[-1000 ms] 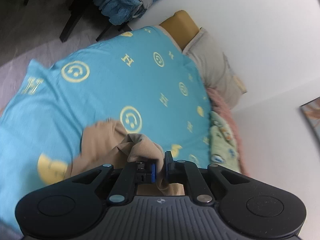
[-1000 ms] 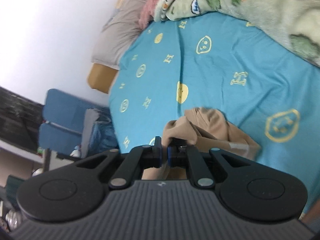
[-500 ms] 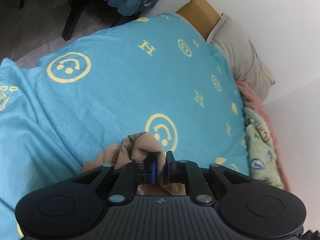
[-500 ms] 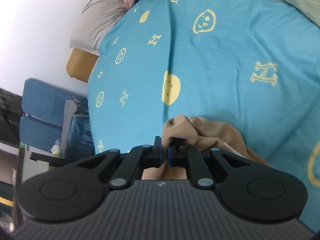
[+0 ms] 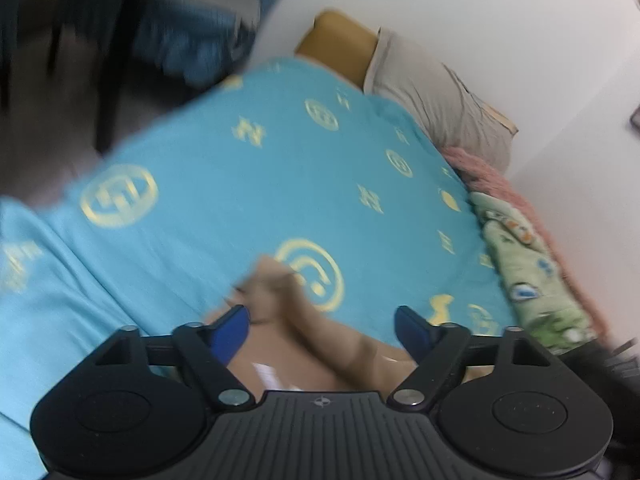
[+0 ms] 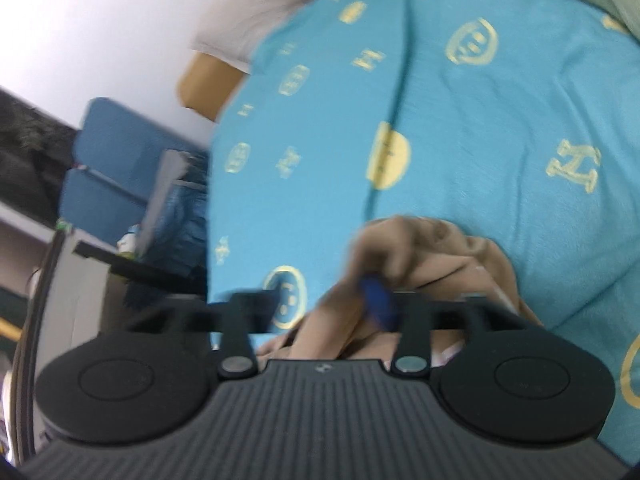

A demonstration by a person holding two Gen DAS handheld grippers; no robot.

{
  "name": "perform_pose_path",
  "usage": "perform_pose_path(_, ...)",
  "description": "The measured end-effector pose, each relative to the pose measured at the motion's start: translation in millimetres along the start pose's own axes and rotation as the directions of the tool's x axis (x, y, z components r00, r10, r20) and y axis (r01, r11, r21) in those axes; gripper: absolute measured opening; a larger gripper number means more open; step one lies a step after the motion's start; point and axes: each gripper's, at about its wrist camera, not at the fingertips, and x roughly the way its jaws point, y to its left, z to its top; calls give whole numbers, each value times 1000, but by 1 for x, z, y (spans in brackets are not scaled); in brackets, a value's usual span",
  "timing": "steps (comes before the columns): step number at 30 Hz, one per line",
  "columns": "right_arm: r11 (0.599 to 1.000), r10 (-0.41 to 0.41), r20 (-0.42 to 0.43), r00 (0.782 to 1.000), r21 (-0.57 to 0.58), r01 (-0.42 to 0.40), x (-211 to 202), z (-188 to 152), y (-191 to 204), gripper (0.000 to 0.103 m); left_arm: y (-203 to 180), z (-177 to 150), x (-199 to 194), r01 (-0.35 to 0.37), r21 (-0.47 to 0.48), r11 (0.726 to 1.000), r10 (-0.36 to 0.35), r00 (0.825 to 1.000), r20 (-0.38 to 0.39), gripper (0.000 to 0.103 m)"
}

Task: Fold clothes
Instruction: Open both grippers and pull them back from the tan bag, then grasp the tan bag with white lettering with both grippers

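On the blue bedsheet (image 5: 240,184), one tan garment (image 5: 320,336) lies between two opening claws, left claw (image 5: 322,322) and right claw (image 6: 320,304)

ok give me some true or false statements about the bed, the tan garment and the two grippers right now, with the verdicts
1. The tan garment lies on a blue bedspread with yellow prints. True.
2. The left gripper is clamped shut on the garment. False: its jaws are opening, spread wide, with the cloth lying loose between them.
3. The right gripper has cloth between its jaws, which are opening. True.
4. The garment is bright red. False: it is tan.
5. A grey pillow lies at the far end of the bed. True.
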Motion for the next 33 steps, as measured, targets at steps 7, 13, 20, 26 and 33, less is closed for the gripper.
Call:
perform_pose_path(7,962,50,78,996,-271,-27,-30,-21,25,80,-10,-6,-18,-66,166,984,52,995,85,92)
perform_pose_path(13,911,-66,58,996,-405,84,8,-20,19,65,-18,-27,12,-130,336,933,128,991,29,92)
perform_pose_path(20,825,-158,48,986,-543,158,42,-36,11,64,-5,-38,32,-157,353,922,177,984,-25,92)
perform_pose_path(26,809,-153,52,987,-566,155,23,-51,19,65,-8,-44,8,-134,367,920,154,988,-27,92)
perform_pose_path(33,783,-203,59,977,-589,199,-1,-66,23,63,-16,-63,-21,-103,396,912,126,992,-31,92)
